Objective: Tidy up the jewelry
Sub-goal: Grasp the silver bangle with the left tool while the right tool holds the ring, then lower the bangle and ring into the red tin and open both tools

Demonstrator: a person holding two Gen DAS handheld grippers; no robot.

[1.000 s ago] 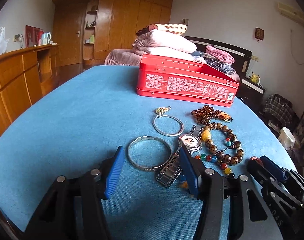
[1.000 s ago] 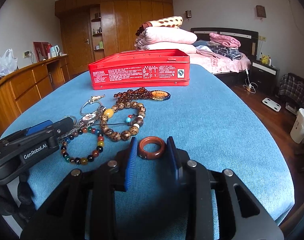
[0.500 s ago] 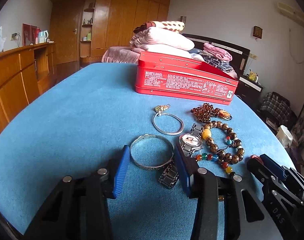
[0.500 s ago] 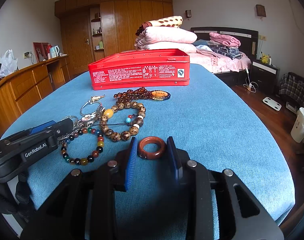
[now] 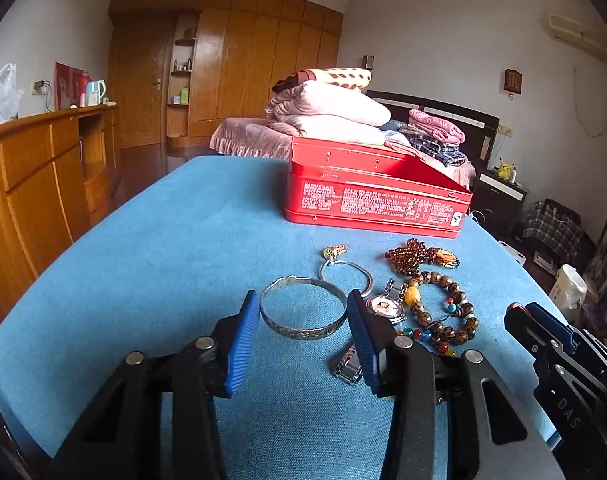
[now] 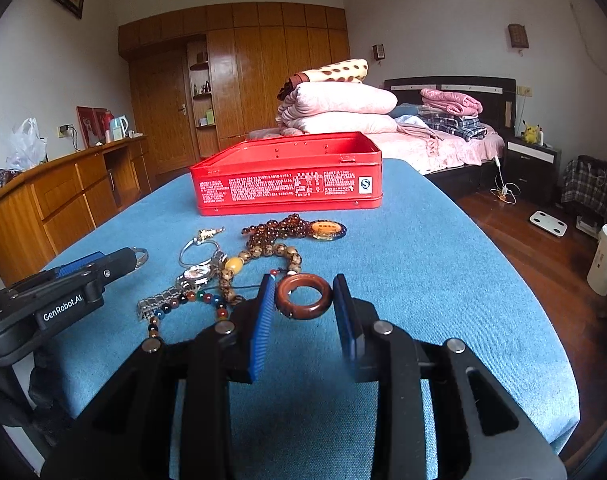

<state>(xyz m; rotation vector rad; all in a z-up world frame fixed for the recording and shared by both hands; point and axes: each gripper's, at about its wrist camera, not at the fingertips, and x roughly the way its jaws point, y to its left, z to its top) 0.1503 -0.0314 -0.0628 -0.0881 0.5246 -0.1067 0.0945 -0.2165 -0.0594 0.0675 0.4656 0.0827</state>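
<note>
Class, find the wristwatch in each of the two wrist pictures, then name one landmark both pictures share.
Left wrist view: the wristwatch lies right of centre, just past the blue right finger, beside the silver bangle.
Right wrist view: the wristwatch lies left of centre, among the bead bracelets.
Shared landmark: the red tin at the far end of the blue table.

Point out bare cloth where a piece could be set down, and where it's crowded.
Free: the blue cloth left of the silver bangle and red tin, and the stretch right of the brown ring to the table's edge. Crowded: between bangle and ring, where watch and bead bracelets overlap.
</note>
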